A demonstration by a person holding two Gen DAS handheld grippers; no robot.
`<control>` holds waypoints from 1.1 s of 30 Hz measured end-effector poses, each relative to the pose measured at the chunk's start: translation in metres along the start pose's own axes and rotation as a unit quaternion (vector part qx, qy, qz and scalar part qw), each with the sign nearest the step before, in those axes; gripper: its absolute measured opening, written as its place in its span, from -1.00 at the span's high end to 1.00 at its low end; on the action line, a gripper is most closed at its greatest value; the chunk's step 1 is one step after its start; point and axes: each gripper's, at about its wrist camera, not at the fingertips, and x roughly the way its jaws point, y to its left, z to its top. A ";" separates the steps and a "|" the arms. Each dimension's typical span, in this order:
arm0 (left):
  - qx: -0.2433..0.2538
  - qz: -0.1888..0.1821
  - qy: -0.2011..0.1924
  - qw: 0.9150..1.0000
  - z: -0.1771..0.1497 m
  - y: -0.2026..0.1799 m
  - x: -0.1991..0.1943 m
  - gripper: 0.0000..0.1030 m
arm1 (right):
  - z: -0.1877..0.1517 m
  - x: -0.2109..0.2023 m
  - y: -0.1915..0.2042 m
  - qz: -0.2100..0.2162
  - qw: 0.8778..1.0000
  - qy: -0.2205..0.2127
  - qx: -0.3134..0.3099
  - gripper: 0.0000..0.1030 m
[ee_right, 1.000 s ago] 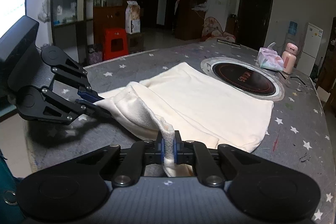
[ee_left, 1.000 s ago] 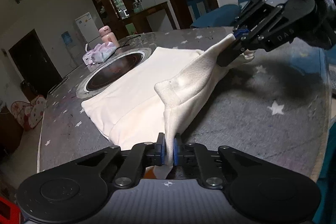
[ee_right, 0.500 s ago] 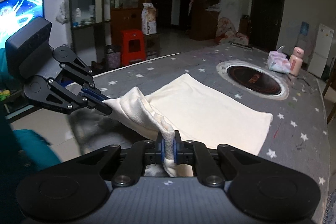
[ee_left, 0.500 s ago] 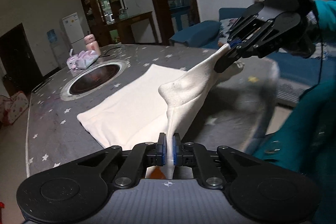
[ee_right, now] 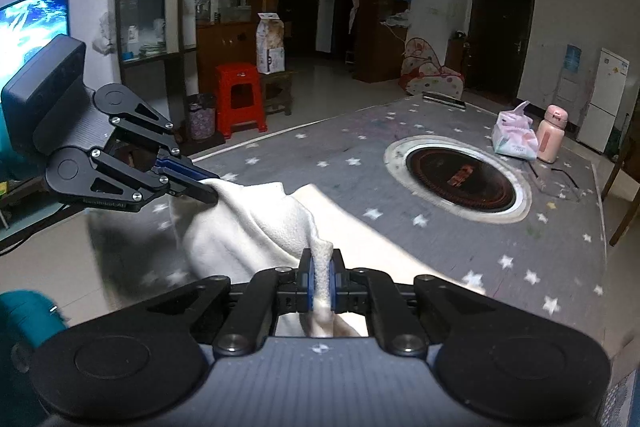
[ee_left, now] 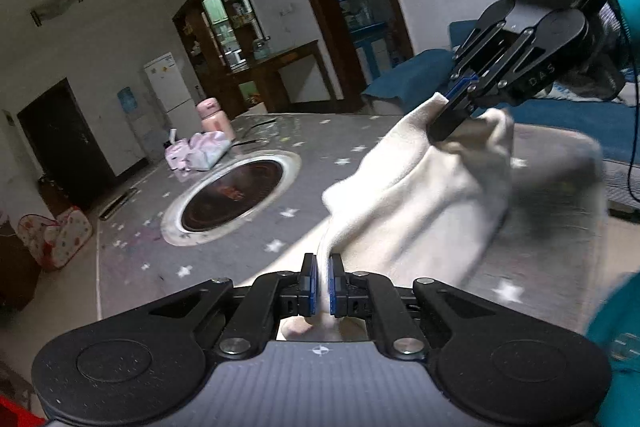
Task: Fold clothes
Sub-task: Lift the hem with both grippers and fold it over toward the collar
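Both clamped on the cream garment (ee_left: 404,211): left claw (ee_left: 323,281) and right claw (ee_right: 320,281) pinching separate edges; lifted off the counter (ee_right: 460,251), likely to spread the cloth for folding.

one garment (ee_left: 404,203), two grippers (ee_left: 322,285) (ee_right: 320,285), one bottle (ee_right: 551,134), one tissue pack (ee_right: 515,139).

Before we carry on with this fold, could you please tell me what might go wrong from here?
1. Each hand-held gripper, left and right, pinches only a thin edge of the cream garment; a tug could pull it free.
2. The garment bunches and sags between the grips, so it may land creased.
3. The tissue pack and pink bottle stand beyond the round burner; a long forward sweep could knock them.
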 end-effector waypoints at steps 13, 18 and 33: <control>-0.041 0.055 0.074 0.995 -0.005 0.046 0.136 0.86 | 0.012 0.122 -0.072 -0.054 0.997 0.041 0.041 0.88; -0.063 0.062 0.085 0.992 -0.014 0.051 0.154 0.78 | -0.009 0.158 -0.086 -0.070 0.993 0.057 0.080 0.86; -0.096 0.029 0.038 0.994 0.010 0.041 0.137 0.65 | -0.012 0.144 -0.097 -0.094 0.986 0.023 0.137 0.65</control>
